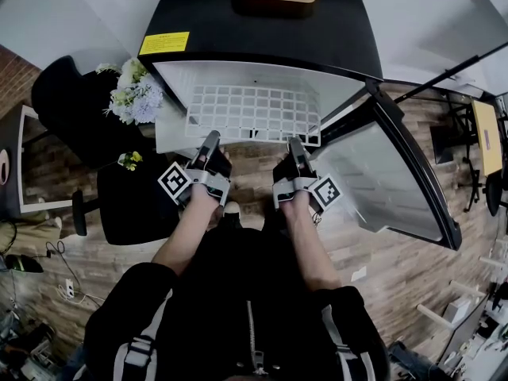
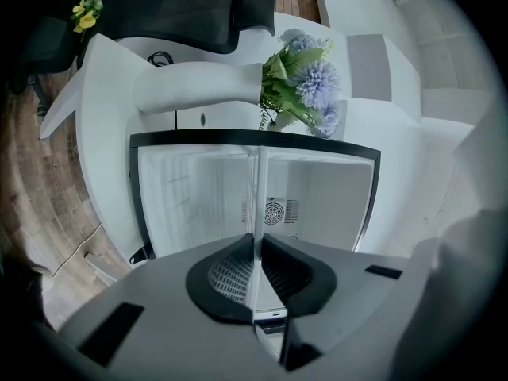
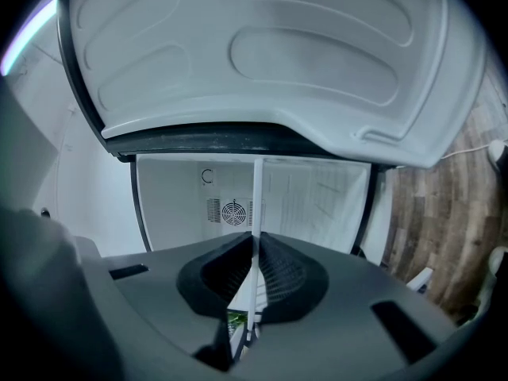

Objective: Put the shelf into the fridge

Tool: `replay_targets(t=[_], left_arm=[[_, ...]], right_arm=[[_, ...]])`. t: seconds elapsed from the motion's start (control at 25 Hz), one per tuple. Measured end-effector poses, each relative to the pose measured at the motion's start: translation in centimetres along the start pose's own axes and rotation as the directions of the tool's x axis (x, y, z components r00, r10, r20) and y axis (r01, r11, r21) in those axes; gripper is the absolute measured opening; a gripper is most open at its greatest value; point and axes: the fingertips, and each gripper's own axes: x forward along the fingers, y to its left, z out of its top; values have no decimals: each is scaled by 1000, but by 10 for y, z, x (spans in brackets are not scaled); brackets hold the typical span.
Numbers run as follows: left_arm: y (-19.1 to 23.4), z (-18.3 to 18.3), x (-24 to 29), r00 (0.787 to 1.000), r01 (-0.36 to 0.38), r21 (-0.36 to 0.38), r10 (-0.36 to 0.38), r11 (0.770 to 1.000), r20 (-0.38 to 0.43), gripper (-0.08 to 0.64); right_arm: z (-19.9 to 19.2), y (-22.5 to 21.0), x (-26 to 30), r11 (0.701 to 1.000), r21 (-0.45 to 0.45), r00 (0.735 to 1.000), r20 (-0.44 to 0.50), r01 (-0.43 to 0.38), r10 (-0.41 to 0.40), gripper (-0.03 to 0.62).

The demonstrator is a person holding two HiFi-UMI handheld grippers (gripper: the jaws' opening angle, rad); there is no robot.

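The left claw [image 1: 211, 140] and the right claw [image 1: 295, 144] were each clamped on the near edge of the white grid shelf [image 1: 254, 111], one toward each end. In both gripper views the shelf appeared edge-on as a thin line pinched between the pads. The shelf lay flat in the mouth of the open fridge [image 1: 262, 30]. The fridge door [image 1: 393, 177] stood open at the right. Flowers [image 1: 136, 94] stood beside the fridge at the left.

The white wire-grid shelf [image 1: 254, 113] is showing a square lattice. The black box-shaped fridge [image 1: 262, 30] is showing a white lining and a yellow rectangular sticker [image 1: 164, 44]. The brown wood-plank floor [image 1: 381, 252] is showing streaked grain.
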Motion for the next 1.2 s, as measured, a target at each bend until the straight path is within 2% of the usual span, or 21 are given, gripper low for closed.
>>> replay_targets(t=[1.2], left_arm=[[7, 21, 51, 999, -3, 26, 2, 1000, 47, 43]], right_arm=[[19, -5, 52, 999, 1, 998, 51, 32, -32, 32]])
